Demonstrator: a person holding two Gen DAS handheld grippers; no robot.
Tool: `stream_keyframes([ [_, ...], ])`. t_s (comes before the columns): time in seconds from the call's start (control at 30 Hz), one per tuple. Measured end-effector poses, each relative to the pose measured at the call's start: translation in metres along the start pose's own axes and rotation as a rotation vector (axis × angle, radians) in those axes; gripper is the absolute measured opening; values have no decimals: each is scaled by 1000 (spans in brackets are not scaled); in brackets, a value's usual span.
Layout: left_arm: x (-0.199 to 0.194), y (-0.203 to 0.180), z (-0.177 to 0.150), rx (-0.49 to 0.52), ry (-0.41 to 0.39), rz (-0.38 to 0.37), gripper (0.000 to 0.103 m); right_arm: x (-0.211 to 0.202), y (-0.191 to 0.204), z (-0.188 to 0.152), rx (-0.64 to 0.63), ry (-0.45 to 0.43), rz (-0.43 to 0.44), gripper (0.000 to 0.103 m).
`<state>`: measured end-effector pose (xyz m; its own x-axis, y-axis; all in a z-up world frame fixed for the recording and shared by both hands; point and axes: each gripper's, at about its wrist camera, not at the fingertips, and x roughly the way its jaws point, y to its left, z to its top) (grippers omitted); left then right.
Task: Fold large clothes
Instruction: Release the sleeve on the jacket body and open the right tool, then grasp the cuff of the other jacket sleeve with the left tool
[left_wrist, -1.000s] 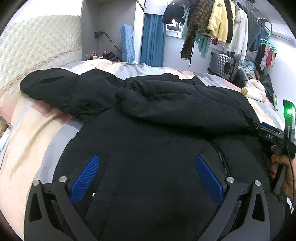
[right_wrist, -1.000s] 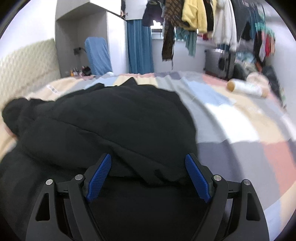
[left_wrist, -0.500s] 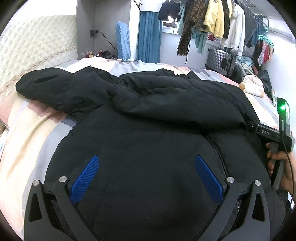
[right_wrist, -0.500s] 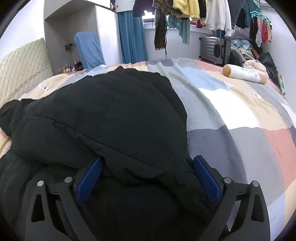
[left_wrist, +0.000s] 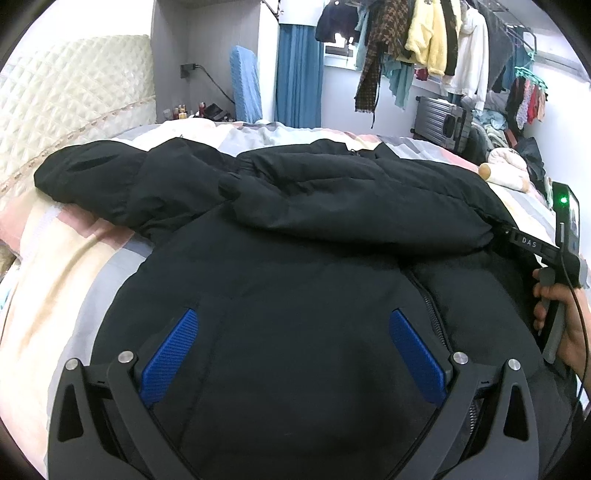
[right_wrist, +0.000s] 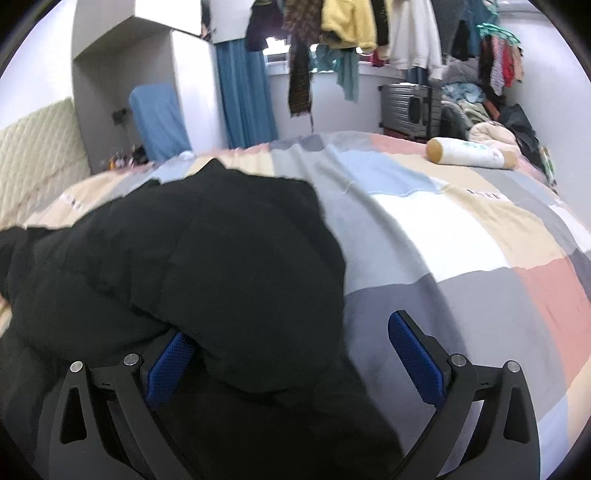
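Note:
A large black padded jacket (left_wrist: 314, 229) lies spread on the bed, with both sleeves folded across its body. My left gripper (left_wrist: 291, 332) is open just over the jacket's lower body, left of the zipper (left_wrist: 428, 302). My right gripper (right_wrist: 291, 347) is open at the jacket's right edge (right_wrist: 221, 266); a folded bulge of fabric lies between its blue pads (right_wrist: 413, 354) and covers part of the left one. The right gripper's body and the hand holding it also show at the right of the left wrist view (left_wrist: 554, 258).
The bed has a patchwork quilt (right_wrist: 461, 240) in grey, white, beige and pink. A cylindrical white bolster (right_wrist: 469, 153) lies at its far right. A padded headboard (left_wrist: 74, 122) is at the left. Hanging clothes (left_wrist: 436, 44) and a suitcase (left_wrist: 443, 122) stand beyond the bed.
The right gripper has shifted right and pulled back, so more quilt shows beside the jacket's edge. The left gripper has stayed over the jacket, tilting slightly.

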<state>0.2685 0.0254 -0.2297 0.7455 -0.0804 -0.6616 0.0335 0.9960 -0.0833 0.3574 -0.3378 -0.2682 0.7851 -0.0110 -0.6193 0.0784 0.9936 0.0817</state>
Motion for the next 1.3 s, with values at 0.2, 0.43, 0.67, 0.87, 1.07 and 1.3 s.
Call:
stream_keyframes([
  [0.2,-17,-4,4,-1,-28,-4,103,5,-30,-1,99,11,-14,101],
  [0.43,-28,-11,5,26,-48,3,103,-10,-24,0,80,40,13,101],
  [0.67,-51,-14,8,25,-80,3,103,-63,2,-1,11,16,56,101],
  [0.87,-74,-15,3,10,-100,-13,103,-115,28,-7,-4,-14,111,102],
  [1.07,-94,-17,-1,7,-122,-25,103,-167,55,-17,-38,-51,151,103],
  [1.3,-109,-17,-11,7,-132,-39,103,-217,80,-51,-74,-69,212,103],
])
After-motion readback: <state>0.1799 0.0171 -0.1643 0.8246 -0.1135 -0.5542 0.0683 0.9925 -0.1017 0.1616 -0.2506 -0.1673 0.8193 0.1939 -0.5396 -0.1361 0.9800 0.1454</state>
